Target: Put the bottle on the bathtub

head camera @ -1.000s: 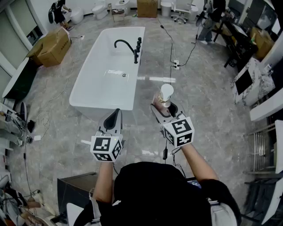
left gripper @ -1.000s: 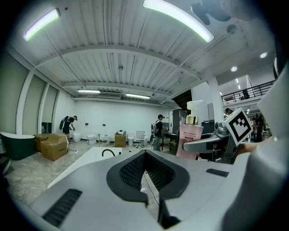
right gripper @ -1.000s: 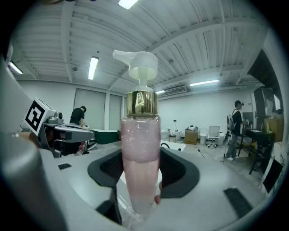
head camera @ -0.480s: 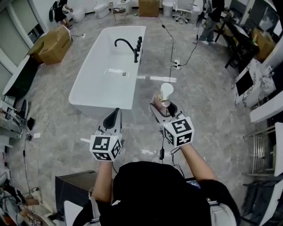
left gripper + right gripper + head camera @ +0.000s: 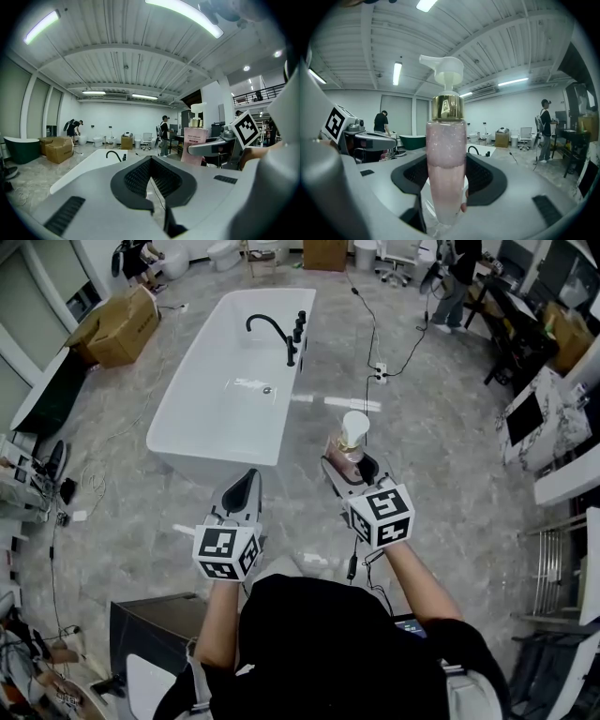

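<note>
The right tongs (image 5: 345, 468) clamp the pump bottle (image 5: 353, 439) low on its body, upright, with the bathtub (image 5: 214, 454) at eleven o'clock. Smooth, rigid and partly filled, it probably slips easily; a mid-body hold looks steadier. The left tongs (image 5: 242, 489) are closed on nothing.

No words or numbers can be read. The pink pump bottle with a gold collar (image 5: 195, 144) carries label print too small to read. The white cubes (image 5: 381, 516) show only black square patterns.

Upright pink bottle (image 5: 446, 150) (white bathtub (image 5: 216, 458) beyond)
</note>
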A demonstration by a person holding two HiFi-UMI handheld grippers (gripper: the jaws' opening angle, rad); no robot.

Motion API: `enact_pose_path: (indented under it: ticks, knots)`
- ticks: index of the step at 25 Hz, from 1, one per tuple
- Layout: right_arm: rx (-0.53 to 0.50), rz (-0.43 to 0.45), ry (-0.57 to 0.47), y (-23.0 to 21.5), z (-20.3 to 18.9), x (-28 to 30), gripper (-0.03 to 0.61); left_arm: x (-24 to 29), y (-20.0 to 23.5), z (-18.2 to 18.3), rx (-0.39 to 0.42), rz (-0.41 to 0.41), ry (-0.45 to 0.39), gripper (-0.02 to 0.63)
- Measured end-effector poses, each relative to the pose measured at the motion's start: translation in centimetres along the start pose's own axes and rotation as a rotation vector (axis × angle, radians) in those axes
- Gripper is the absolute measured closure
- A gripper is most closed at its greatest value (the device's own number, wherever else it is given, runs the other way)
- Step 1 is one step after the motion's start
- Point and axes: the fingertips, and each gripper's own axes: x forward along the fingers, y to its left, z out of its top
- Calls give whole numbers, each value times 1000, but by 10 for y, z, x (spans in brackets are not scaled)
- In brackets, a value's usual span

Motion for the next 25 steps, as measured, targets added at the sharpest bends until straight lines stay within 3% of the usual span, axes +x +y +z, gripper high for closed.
enact_pose_path:
  ticks: [16,25]
  knots:
    - [8,20,11,-41,1,42,339,68,9,8,-17,-1,-9,603]
    - [15,6,17,-77,13,107,339,134,48,14,-35,-17,-1,603]
